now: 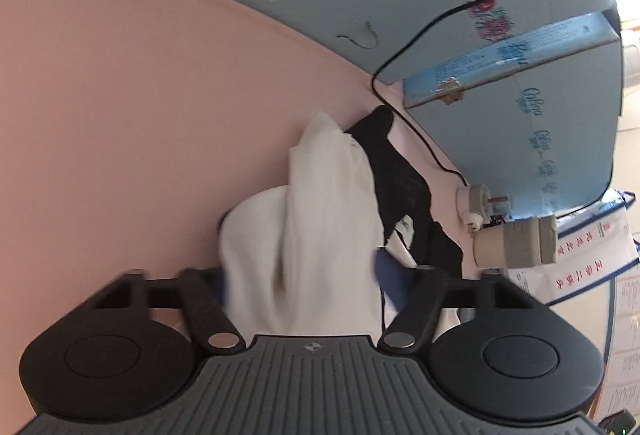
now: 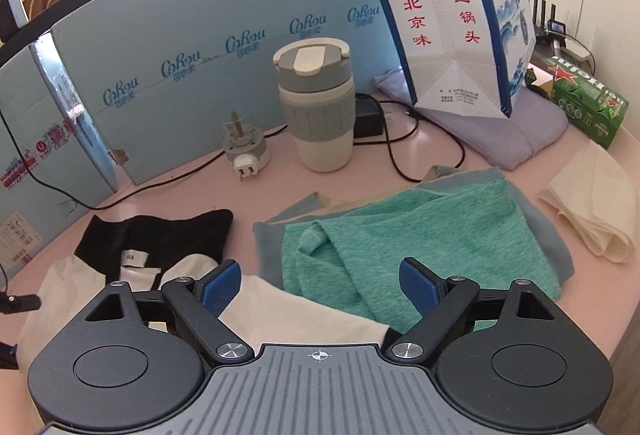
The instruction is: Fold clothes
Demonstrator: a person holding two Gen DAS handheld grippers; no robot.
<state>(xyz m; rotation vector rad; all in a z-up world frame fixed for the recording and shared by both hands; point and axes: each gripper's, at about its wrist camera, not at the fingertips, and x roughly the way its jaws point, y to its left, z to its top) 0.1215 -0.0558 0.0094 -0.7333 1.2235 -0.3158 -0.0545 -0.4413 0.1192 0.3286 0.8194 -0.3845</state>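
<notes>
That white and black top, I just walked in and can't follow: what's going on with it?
A person with tongs in each hand is folding clothes on a pink table. The left tongs are shut on the white and black top, bunching its cloth. The right tongs hang open above it, beside a green towel.

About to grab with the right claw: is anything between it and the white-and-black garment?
Nothing visible. The open right claw hangs directly over the white-and-black garment; the green towel lies beside it, to the right.

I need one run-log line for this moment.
left gripper: jaws shut on white garment | right gripper: jaws open, over garment | green cloth: untouched
</notes>
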